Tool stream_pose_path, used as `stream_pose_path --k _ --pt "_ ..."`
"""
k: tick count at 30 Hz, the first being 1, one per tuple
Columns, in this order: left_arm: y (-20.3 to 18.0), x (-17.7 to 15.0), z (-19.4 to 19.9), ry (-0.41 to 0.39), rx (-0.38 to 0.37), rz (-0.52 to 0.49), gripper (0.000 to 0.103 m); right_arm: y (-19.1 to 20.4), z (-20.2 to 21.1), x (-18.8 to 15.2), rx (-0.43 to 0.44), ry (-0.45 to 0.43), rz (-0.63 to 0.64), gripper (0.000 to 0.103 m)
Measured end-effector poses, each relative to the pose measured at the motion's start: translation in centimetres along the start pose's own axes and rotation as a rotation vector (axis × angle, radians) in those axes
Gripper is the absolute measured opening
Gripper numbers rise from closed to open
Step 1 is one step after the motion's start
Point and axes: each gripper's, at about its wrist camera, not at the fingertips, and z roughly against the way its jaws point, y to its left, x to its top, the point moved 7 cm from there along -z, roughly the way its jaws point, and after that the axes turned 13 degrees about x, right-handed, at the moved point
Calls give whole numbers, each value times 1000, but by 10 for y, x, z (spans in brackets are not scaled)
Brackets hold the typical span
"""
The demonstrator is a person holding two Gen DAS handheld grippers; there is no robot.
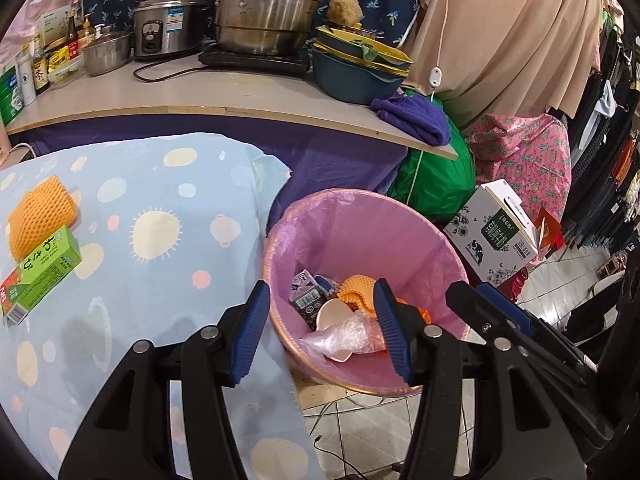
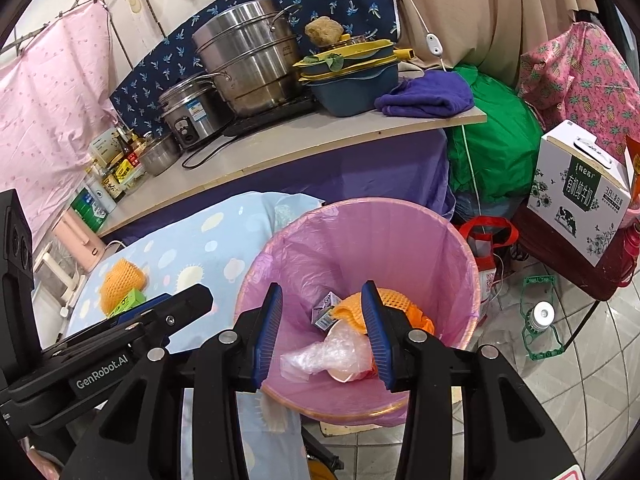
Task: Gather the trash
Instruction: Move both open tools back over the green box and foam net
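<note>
Your grippers hover over the bin (image 2: 460,264).
Left gripper (image 1: 320,334) and right gripper (image 2: 322,330) gape empty; trash (image 2: 320,354) lies in the bin, below your fingers.

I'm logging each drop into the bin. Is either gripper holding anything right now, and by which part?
Nothing is held. The left gripper and right gripper are both open and empty above the pink bin.

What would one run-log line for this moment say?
left tool: open, empty | right tool: open, empty | pink bin: holds trash | orange foam net and green box: on table, uncollected
</note>
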Motion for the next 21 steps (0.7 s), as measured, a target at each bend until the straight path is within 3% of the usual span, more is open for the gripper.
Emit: stream_pose_path --k 3,9,13,17,21 --pt "20 -2 5 -12 26 36 68 9 -2 -1 11 6 11 40" --pt "92 -12 13 -29 137 96 82 37 -15 -11 50 41 47 40" --pt "164 -22 16 -25 256 135 86 61 -28 -21 80 74 81 40" --pt "247 -27 17 -3 339 240 86 89 -48 -33 116 112 108 40" --pt "307 -22 11 3 340 328 86 119 -69 -44 143 148 138 40"
